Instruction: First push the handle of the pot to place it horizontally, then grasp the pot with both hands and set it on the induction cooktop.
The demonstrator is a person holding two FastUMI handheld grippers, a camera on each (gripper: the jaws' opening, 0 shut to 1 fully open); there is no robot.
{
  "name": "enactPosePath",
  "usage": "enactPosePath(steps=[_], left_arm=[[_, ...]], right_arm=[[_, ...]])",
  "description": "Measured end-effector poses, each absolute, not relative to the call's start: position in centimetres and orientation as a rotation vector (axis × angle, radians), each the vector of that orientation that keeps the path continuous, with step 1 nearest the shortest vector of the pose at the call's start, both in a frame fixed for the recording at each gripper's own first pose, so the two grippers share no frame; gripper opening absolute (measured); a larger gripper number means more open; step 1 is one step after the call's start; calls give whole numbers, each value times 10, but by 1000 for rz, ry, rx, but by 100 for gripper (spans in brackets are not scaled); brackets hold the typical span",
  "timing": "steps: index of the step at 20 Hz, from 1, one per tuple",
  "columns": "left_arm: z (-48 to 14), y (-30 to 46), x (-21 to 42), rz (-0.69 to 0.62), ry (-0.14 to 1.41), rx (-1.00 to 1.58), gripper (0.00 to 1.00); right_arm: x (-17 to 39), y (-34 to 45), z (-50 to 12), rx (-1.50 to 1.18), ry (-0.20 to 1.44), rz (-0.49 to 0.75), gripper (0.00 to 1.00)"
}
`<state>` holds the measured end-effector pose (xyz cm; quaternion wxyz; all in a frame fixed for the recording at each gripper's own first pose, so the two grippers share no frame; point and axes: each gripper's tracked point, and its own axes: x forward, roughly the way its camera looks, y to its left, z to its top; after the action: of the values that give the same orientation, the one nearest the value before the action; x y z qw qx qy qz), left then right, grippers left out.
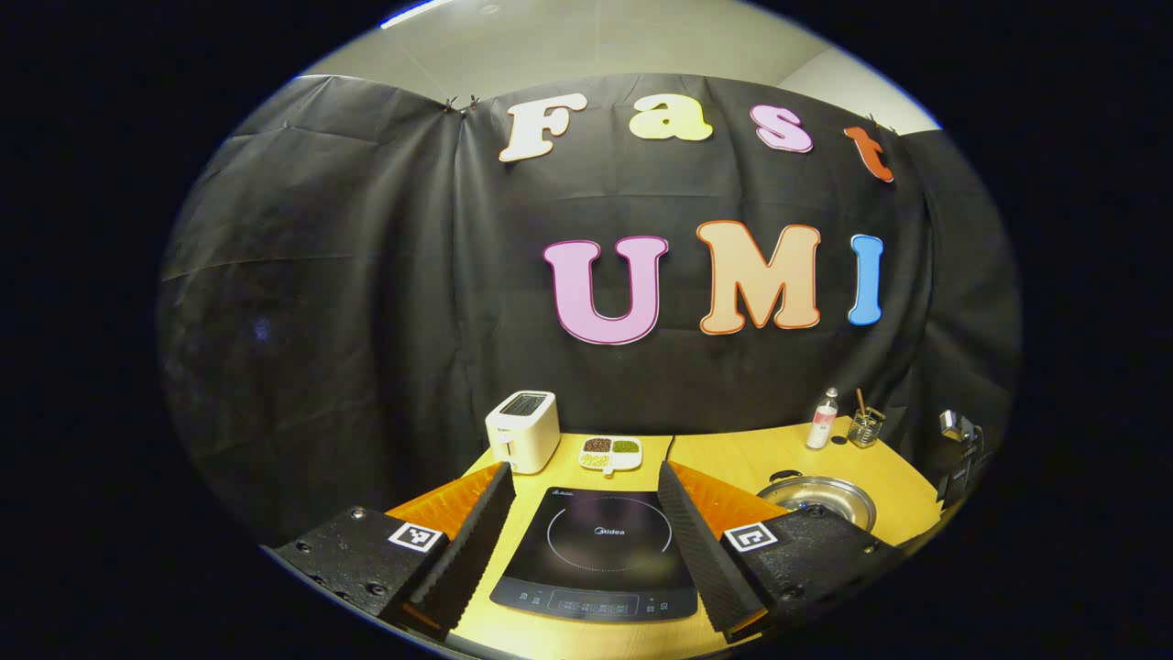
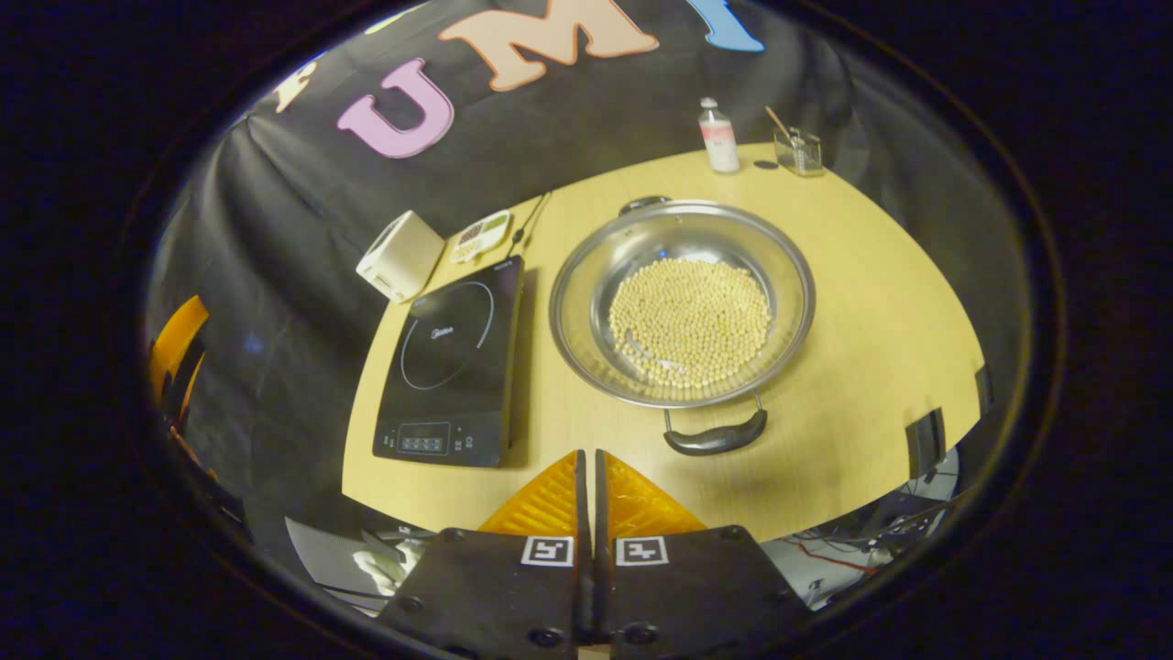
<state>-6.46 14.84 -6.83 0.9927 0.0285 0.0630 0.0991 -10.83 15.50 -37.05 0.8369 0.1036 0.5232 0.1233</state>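
Pot beside cooktop on the table.
Left gripper jaws spread wide; right gripper jaws closed, empty.

Wide-spread left gripper above induction cooktop

This is a staged kitchen corner inside a recording booth, not a lived-in home. A pale wooden counter stands against a draped black cloth wall, with a plain pale ceiling above the cloth. Kitchen goods sit on the counter: a flat black induction cooktop, a white two-slot toaster, a small white divided dish of dried grains, a wide shiny steel pot filled with pale beans, a small clear bottle with a pink label and a clear glass holding a stick. Loose cables hang below the counter's near edge.
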Motion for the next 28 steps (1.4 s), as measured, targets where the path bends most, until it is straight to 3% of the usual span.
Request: enactPosePath(steps=[4,5,12,19,21,22,28], left_arm=[[-72,154,-59,254,156,66,96],[-71,154,-57,268,162,63,93],[-66,142,-50,354,181,88,96],[-61,121,-47,388,182,83,99],[-60,115,-45,389,177,72,95],[-61,112,-45,390,177,67,99],[-63,97,-36,394,181,46,96]], right_arm=[[-103,151,-409,271,1260,249,0],[-103,148,-417,268,1295,251,0],[-94,128,-441,277,1418,262,3],[-84,95,-443,259,1445,273,2],[-79,80,-442,240,1442,269,3],[-75,71,-441,232,1437,263,2],[-34,27,-438,189,1399,209,3]])
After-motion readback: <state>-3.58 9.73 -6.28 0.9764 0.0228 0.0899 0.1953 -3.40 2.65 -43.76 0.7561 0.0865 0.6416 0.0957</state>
